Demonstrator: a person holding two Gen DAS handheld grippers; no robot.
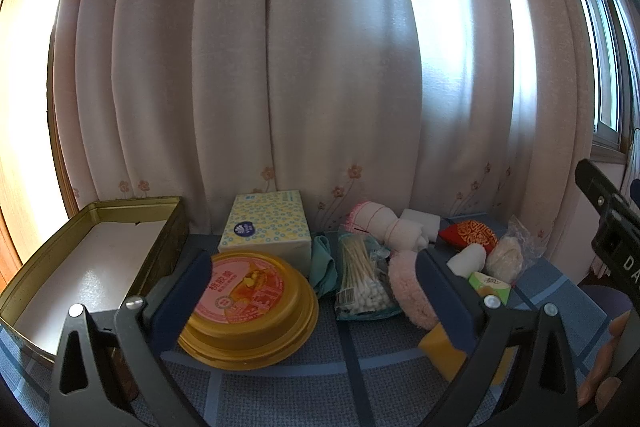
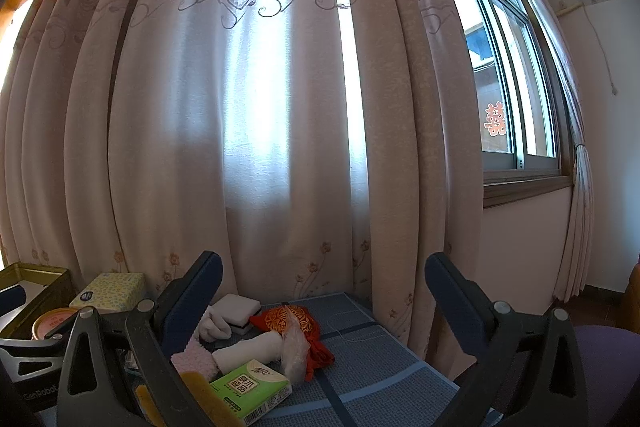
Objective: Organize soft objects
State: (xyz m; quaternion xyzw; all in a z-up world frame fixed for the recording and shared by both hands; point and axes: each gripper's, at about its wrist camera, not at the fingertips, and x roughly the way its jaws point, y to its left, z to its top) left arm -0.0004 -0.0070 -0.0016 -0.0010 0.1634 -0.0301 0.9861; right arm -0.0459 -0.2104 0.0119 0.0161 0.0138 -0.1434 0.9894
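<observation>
Pale floral curtains hang behind a blue tabletop cluttered with soft items beside a tin box. Left tongs and right tongs both stand apart, holding nothing.

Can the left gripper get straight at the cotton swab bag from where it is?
Probably yes. The left gripper is open and empty, and the cotton swab bag lies flat between its fingers' line of sight, nothing stacked on it. The pink puff touches its right edge, so it may get nudged.
</observation>
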